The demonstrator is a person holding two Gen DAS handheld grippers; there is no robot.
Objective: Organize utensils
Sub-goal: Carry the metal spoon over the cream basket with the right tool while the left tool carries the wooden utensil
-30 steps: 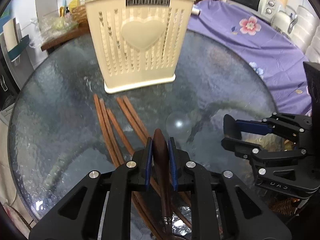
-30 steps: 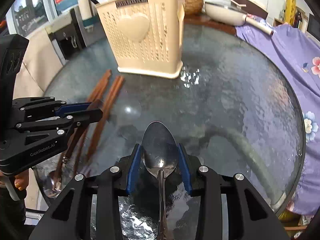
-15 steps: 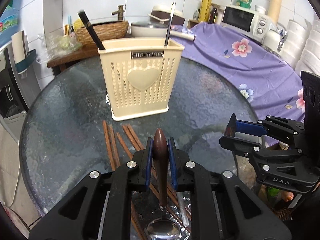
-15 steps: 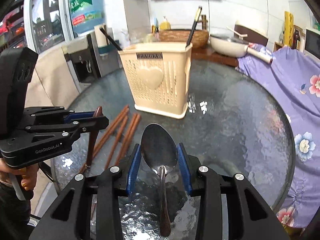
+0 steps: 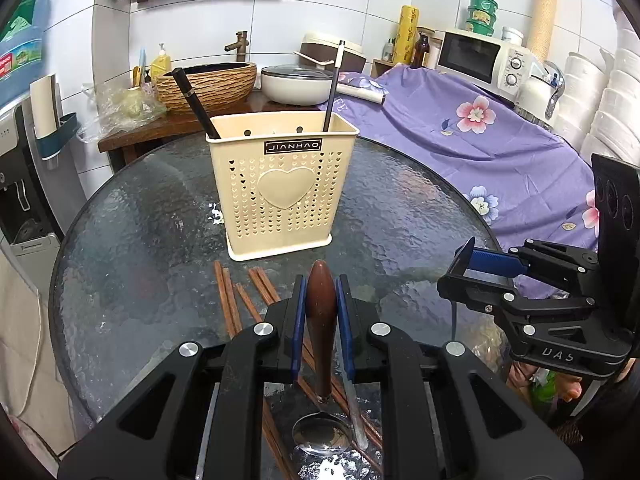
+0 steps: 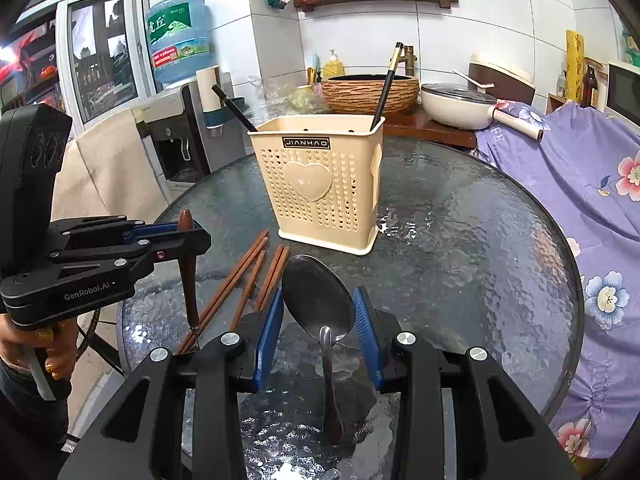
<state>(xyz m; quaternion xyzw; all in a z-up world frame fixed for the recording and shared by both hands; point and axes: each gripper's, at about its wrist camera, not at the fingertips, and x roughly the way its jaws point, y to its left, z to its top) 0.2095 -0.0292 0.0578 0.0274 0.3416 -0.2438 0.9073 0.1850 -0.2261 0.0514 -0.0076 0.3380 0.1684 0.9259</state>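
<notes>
Two spoons are up off the table and you've got one in each hand. Your left gripper (image 5: 322, 312) is clamped on the wooden handle of a spoon (image 5: 320, 344), bowl hanging down behind the pads, so it's set to drop bowl-first. Your right gripper (image 6: 318, 316) pinches the other spoon (image 6: 318, 296) by the sides of its steel bowl, handle dangling below, so that one looks set to go in handle-first. Ahead stands the cream basket (image 5: 282, 188) on the glass table (image 5: 132, 240), open top facing you, two dark sticks already leaning inside. Wooden chopsticks (image 6: 256, 276) lie loose on the glass between you and the basket, waiting their turn.

Compared with a second back, both hands have risen and tipped up: the basket's rim and the kitchen shelf behind it are now in view, where before you mostly saw its front wall and the tabletop. Both grips are unchanged.
</notes>
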